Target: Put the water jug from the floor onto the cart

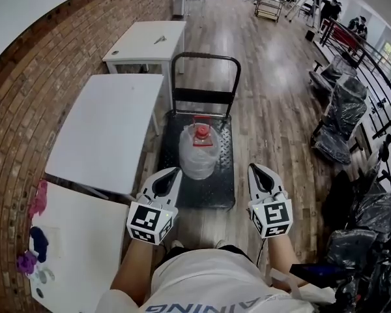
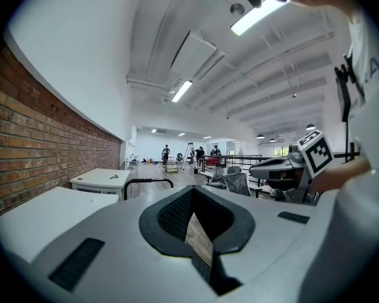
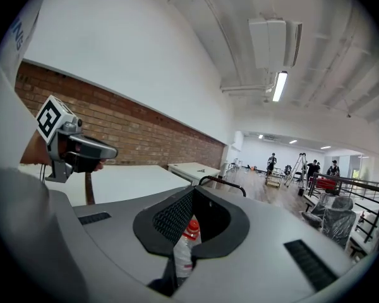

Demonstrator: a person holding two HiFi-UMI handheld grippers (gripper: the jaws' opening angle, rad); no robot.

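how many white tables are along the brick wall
3. The near table is at bottom left, the middle table is left of the cart, and the far table is beyond it. More may be hidden far down the room.

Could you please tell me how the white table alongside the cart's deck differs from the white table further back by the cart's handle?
The near table has a bare top; the far table carries a small object. The near table lies alongside the deck of the cart, the far table up by its handle. Both are white, rectangular and stand along the brick wall.
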